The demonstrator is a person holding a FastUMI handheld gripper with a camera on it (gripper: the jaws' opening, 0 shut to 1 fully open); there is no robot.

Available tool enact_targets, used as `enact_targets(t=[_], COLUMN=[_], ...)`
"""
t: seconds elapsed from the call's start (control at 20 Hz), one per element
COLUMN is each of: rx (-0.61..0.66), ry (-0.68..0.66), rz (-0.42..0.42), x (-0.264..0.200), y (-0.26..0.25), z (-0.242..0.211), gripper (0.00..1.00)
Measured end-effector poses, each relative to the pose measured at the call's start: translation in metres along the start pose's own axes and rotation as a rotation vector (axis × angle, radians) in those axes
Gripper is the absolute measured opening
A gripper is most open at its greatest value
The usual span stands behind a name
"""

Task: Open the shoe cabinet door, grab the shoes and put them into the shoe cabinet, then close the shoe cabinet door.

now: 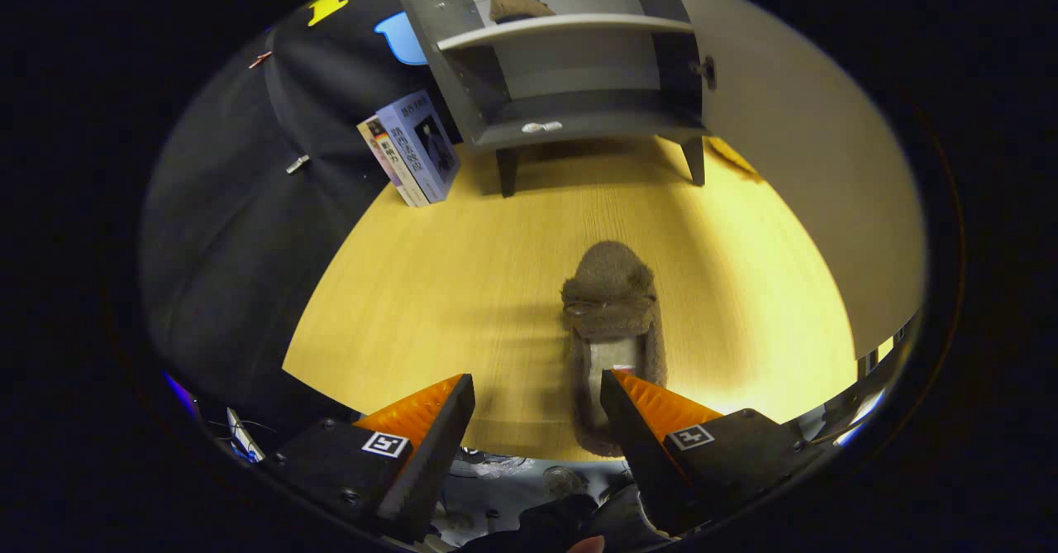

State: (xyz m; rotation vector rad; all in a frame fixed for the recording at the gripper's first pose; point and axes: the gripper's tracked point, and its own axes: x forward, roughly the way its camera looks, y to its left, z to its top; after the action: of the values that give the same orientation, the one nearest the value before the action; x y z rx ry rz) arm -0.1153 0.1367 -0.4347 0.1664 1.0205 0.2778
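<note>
A brown fuzzy slipper [612, 321] lies on the yellow wooden table [463, 272], toe pointing toward the cabinet, its heel end just ahead of and beside the right finger [636, 421]. My gripper [537, 396] is open above the table's near edge, with nothing between the fingers. Beyond it at the back of the table stands the grey shoe cabinet [570, 73], its door [793, 123] swung open to the right. A second brown slipper [517, 6] rests on the cabinet's upper shelf. The lower shelf shows bare.
Two or three books [413, 152] lean upright just left of the cabinet. The black cloth wall runs along the table's left side. A yellow scrap [731, 156] lies behind the cabinet's right leg. Cluttered items sit below the near table edge.
</note>
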Motion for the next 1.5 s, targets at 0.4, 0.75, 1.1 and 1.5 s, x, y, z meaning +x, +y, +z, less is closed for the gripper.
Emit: enact_targets(t=[0.4, 0.75, 1.1, 1.5], rx=[0.016, 0.046, -0.008, -0.025], ry=[-0.083, -0.206, -0.298, -0.428], rz=[-0.088, -0.193, -0.149, -0.098], x=[0.088, 0.115, 0.072, -0.031], y=[-0.016, -0.041, -0.039, -0.028], z=[0.017, 0.051, 0.075, 0.159], gripper=[0.73, 0.13, 0.1, 0.1])
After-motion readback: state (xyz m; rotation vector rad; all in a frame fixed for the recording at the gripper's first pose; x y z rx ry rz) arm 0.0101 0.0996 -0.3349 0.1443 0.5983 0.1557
